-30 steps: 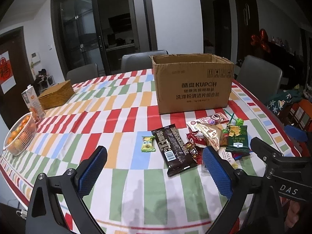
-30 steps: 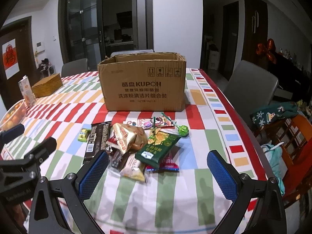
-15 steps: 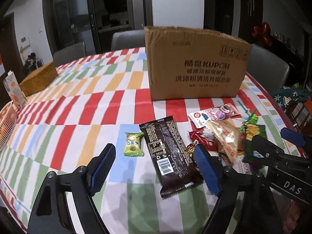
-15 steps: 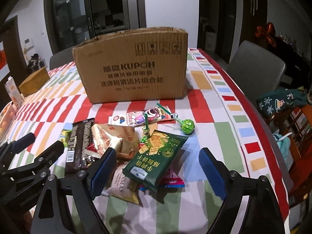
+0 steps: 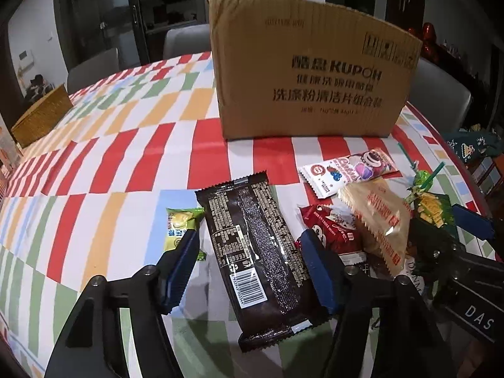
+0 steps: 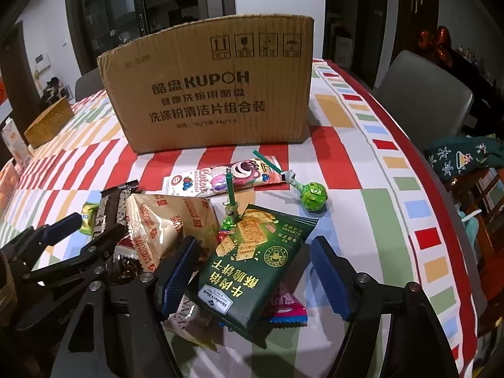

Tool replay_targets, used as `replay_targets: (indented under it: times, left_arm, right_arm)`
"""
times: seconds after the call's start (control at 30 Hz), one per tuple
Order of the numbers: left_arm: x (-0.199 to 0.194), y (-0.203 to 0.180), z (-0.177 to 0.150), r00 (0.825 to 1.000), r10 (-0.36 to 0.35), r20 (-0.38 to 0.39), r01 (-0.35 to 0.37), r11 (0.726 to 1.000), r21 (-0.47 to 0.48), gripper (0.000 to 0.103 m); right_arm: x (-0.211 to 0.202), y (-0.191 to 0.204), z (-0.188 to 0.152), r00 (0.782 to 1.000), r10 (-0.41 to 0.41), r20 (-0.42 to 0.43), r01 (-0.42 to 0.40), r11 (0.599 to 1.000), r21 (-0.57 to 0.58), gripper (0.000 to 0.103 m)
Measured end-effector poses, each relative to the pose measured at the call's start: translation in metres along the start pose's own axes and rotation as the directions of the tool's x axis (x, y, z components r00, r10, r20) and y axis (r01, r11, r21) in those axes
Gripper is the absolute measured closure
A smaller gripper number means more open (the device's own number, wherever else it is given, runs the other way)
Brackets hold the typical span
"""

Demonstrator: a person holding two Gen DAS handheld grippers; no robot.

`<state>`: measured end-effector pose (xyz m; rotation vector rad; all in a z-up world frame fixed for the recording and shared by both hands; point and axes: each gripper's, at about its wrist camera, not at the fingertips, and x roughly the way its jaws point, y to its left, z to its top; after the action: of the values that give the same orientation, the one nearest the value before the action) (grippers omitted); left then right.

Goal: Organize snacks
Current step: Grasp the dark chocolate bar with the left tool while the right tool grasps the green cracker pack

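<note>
A pile of snacks lies on the striped tablecloth in front of a brown cardboard box [image 5: 312, 78], also in the right wrist view [image 6: 208, 88]. My left gripper [image 5: 249, 263] is open, low over the table, its blue pads on either side of a long dark brown packet [image 5: 255, 252]. A small green candy [image 5: 181, 226] lies by its left pad. My right gripper [image 6: 252, 271] is open, its pads on either side of a dark green cracker bag [image 6: 252, 264]. A tan bag [image 6: 160, 223], a pink-and-white bar [image 6: 220, 178] and a green lollipop [image 6: 312, 195] lie close by.
A woven basket box [image 5: 41, 116] stands at the far left of the table. Grey chairs [image 6: 422, 94] stand behind and to the right. The table edge [image 6: 441, 189] runs close on the right. The left gripper's body [image 6: 56, 258] is close beside my right gripper.
Both grippers have moved forward and down toward the snacks. The left one now straddles the brown packet, the right one the green cracker bag. Both jaws look somewhat narrower.
</note>
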<state>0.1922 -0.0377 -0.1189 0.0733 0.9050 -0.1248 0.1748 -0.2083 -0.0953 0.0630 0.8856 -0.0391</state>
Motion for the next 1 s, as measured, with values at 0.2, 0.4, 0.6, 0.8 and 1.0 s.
replay_targets:
  times: [0.2,0.4,0.6,0.8,1.0]
  left_arm:
    - [0.012,0.001,0.001,0.999,-0.028,-0.037,0.028,0.999,-0.016,0.040]
    - [0.016,-0.001,0.004,0.999,-0.028,-0.042,0.028,1.000,-0.009,0.049]
    - [0.013,-0.002,0.003,0.999,-0.033,-0.043,0.033,0.999,0.001,0.053]
    - [-0.006,-0.002,0.002,0.999,-0.043,-0.015,0.043,0.999,0.006,0.055]
    - [-0.033,-0.003,0.001,0.998,-0.062,0.025,0.062,0.998,0.007,0.055]
  right_arm:
    - [0.006,0.002,-0.001,1.000,0.002,-0.012,-0.002,1.000,-0.013,0.036]
    - [0.008,0.001,-0.002,1.000,0.005,-0.020,-0.006,1.000,-0.020,0.058]
    - [0.003,-0.002,-0.002,1.000,0.010,-0.011,-0.010,1.000,-0.013,0.067]
    - [-0.011,-0.002,-0.001,0.999,0.033,0.023,-0.033,0.999,-0.016,0.084]
    - [-0.026,-0.004,-0.003,0.996,0.087,0.034,-0.087,0.996,-0.004,0.090]
